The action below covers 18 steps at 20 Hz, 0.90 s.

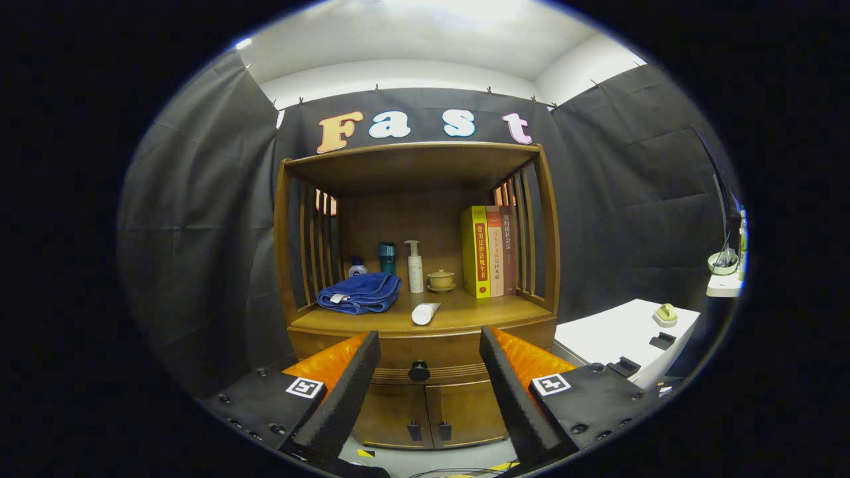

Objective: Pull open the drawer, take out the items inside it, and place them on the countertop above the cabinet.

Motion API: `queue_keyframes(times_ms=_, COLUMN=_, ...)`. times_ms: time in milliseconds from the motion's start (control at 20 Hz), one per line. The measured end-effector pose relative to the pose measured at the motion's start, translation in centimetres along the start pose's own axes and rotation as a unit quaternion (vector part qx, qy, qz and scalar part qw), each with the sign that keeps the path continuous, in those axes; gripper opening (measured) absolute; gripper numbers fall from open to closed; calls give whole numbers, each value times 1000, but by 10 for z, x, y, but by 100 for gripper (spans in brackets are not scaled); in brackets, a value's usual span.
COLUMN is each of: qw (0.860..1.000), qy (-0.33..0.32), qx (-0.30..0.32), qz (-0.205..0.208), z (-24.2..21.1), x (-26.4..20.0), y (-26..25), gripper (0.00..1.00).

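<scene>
Count on the counter [465, 312]: three upright books [490, 252] at 3 o'clock; one folded blue towel [359, 293] at 9 o'clock; three bottles [415, 267] standing at 12 o'clock; one lidded cup on a saucer [441, 279]; one white tube [425, 313] lying at 6 o'clock. Below: one drawer with one knob [419, 370]; two cabinet doors [428, 413]. One tool [428, 392], fingers spread, nothing between them.

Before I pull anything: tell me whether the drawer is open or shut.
Shut: the drawer front sits flush with the cabinet, its knob ahead between the open gripper fingers, untouched.
</scene>
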<state>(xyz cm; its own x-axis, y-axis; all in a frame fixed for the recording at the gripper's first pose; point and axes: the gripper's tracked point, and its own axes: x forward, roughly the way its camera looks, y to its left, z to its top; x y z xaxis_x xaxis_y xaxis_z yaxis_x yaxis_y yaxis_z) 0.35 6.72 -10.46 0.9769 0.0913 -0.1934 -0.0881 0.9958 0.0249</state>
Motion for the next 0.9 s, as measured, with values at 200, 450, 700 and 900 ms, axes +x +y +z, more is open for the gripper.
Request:
queue_keyframes(times_ms=200, qw=1000, qy=1, qx=1, qz=3, z=0, x=-1, y=3, gripper=99)
queue_keyframes(times_ms=450, qw=1000, qy=3, qx=0, qz=3, z=-4, x=0, y=4, gripper=99)
queue_keyframes(times_ms=700, qw=1000, qy=3, qx=1, qz=0, z=-4, x=1, y=3, gripper=99)
queue_keyframes(times_ms=900, qw=1000, qy=1, qx=0, qz=-1, z=-4, x=0, y=2, gripper=98)
